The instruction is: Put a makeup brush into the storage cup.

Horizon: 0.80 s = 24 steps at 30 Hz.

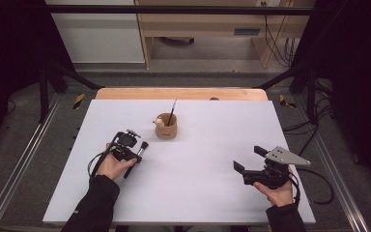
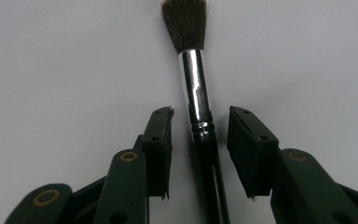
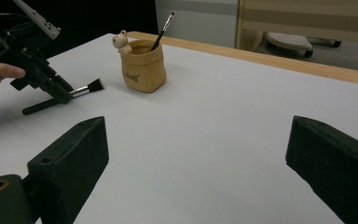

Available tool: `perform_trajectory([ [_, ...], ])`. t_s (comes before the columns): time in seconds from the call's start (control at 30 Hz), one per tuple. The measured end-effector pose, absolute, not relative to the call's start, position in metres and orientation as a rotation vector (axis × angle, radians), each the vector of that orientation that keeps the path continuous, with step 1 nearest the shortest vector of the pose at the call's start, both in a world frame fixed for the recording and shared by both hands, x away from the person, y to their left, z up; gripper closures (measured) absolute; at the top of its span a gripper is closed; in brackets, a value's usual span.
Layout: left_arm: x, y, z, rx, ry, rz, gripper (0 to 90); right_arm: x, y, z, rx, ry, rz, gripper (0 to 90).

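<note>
Tabletop [image 2: 51, 56] brush [image 2: 195, 88] lies between left tongs [image 2: 199, 122].

High view overhead; claw views low, sharing brush [image 2: 195, 84].

White tabletop [image 1: 212, 159], rectangular, with a strip of bare wood along its far edge [image 1: 181, 93]. Near centre stands a tan sack-shaped holder [image 1: 166, 126], upright, with a small pale figure [image 3: 120, 40] perched on its rim. One thin dark-handled brush [image 1: 172, 112] leans inside the holder, tip up. Beyond the tabletop: wooden furniture [image 1: 203, 24], black cables [image 1: 275, 43] hanging at right, and black frame bars [image 1: 183, 9].
</note>
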<state>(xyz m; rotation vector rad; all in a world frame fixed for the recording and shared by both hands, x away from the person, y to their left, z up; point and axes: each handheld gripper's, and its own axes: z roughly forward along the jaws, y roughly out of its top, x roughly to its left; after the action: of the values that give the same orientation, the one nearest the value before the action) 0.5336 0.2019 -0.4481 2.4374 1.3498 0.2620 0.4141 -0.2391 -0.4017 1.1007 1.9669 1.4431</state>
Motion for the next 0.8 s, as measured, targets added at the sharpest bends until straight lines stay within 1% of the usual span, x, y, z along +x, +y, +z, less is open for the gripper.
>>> perform_trajectory([
  [0.13, 0.5335, 0.2014, -0.4482, 2.434, 1.370, 0.266, 65.3, 0.4141, -0.2390, -0.4018, 1.100, 1.972, 1.440, 6.4],
  [0.37, 0.5323, 0.1991, -0.4482, 2.442, 1.373, 0.270, 68.4, 0.4142, -0.2385, -0.4019, 1.099, 1.973, 1.439, 6.5],
  [0.6, 0.5317, 0.2000, -0.4473, 2.456, 1.367, 0.250, 76.5, 0.4143, -0.2377, -0.4021, 1.103, 1.974, 1.440, 6.4],
  [0.8, 0.5314, 0.1996, -0.4475, 2.456, 1.363, 0.243, 77.5, 0.4145, -0.2374, -0.4023, 1.105, 1.974, 1.440, 6.4],
])
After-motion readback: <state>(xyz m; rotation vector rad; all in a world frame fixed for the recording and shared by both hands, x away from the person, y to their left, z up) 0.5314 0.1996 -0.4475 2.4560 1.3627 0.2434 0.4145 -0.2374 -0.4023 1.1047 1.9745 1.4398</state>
